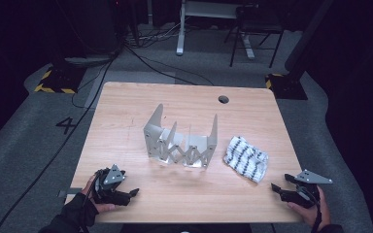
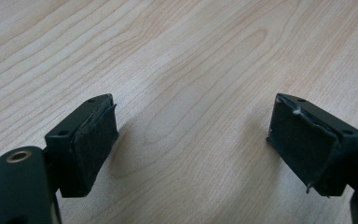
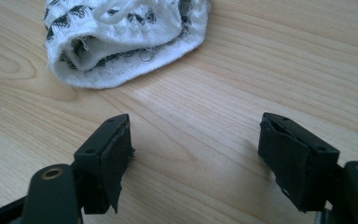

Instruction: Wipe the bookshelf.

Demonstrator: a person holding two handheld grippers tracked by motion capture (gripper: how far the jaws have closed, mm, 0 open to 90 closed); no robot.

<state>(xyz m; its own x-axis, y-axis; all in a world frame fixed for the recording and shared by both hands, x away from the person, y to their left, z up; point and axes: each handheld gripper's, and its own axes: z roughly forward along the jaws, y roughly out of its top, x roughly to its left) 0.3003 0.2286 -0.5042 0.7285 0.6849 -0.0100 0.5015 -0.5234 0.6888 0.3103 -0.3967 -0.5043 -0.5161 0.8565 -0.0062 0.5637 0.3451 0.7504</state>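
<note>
A folding metal rack point(image 1: 180, 141) stands upright mid-table, ribs fanned out. The wooden table point(image 1: 126, 111) has a dark round hole point(image 1: 223, 99) near its far edge. Beyond, on the grey floor, cables point(image 1: 141, 56) snake past a chair point(image 1: 255, 29) and a yellow-and-black striped foot point(image 1: 53, 82).

Both hand-held grippers are black. The left gripper point(image 1: 110, 187), at the lower left of the high view, and the right gripper point(image 1: 298, 190), at the lower right, each carry a grey three-cornered plate on top. Their fingers point(image 2: 91, 142) are blocky, faced with worn dark pads with fraying edges, and show small screw holes. A dark sleeve covers the left forearm.
</note>
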